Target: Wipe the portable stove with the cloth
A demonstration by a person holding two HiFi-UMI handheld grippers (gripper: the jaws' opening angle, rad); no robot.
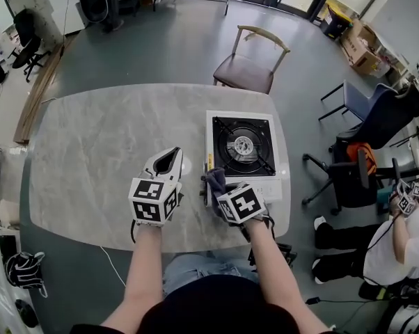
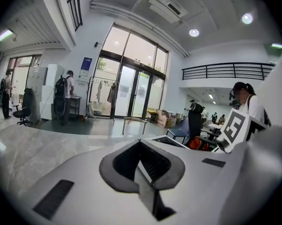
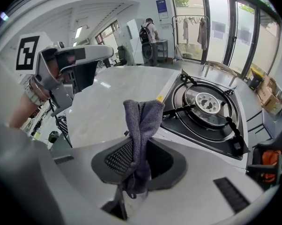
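The portable stove [image 1: 243, 148] is white with a black burner and stands on the right half of the grey marble table [image 1: 98, 152]. My right gripper [image 1: 214, 186] sits at the stove's near left corner, shut on a grey-purple cloth [image 1: 215, 179]. In the right gripper view the cloth [image 3: 142, 121] stands bunched up out of the jaws of the right gripper [image 3: 140, 142], with the stove [image 3: 207, 108] just ahead on the right. My left gripper [image 1: 170, 160] hovers over bare table left of the stove, jaws shut, holding nothing. The left gripper [image 2: 141, 149] points level across the room.
A wooden chair [image 1: 250, 67] stands beyond the table's far edge. Office chairs [image 1: 362, 160] and a seated person [image 1: 397, 239] are to the right. The table's near edge [image 1: 161, 245] is close to my body. Bare tabletop spreads left of the stove.
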